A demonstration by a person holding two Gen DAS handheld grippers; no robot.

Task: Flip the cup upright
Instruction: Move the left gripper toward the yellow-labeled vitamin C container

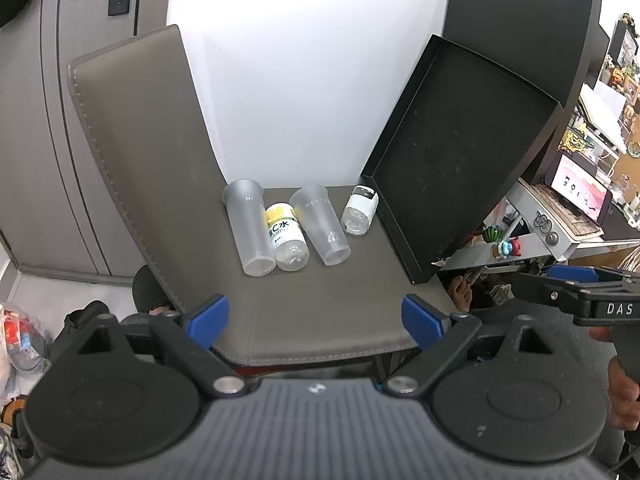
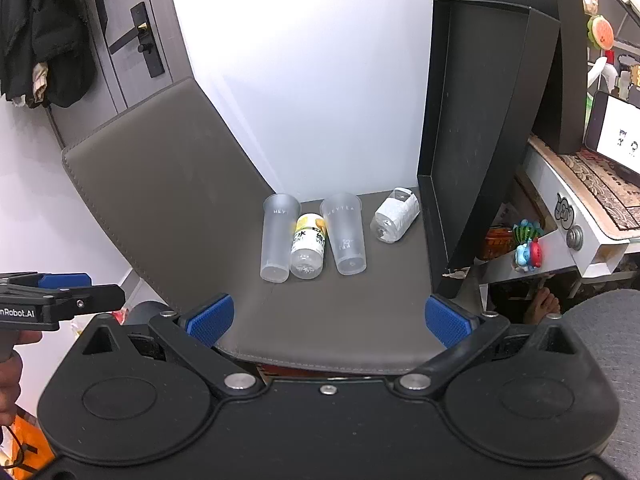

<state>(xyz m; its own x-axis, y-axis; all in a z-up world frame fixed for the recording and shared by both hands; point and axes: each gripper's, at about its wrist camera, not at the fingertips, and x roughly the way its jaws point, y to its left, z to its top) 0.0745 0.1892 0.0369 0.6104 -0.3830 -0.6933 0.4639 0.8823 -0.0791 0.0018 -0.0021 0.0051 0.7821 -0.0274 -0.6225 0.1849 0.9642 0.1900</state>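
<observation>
Two frosted plastic cups stand upside down on the grey mat, rims down and bases up: a left cup (image 1: 249, 229) (image 2: 277, 237) and a right cup (image 1: 320, 223) (image 2: 346, 232). A yellow-labelled bottle (image 1: 285, 237) (image 2: 309, 245) lies between them, touching the left cup. A white-labelled bottle (image 1: 358, 210) (image 2: 395, 220) lies to the right. My left gripper (image 1: 316, 320) is open and empty, well short of the cups. My right gripper (image 2: 329, 320) is open and empty, also short of them. Each gripper shows at the edge of the other's view.
The grey mat (image 1: 320, 312) curls up on the left side. A black tray (image 1: 460, 152) (image 2: 472, 128) leans upright on the right edge of the mat. A white wall stands behind. A cluttered desk with toys (image 1: 508, 244) lies to the right.
</observation>
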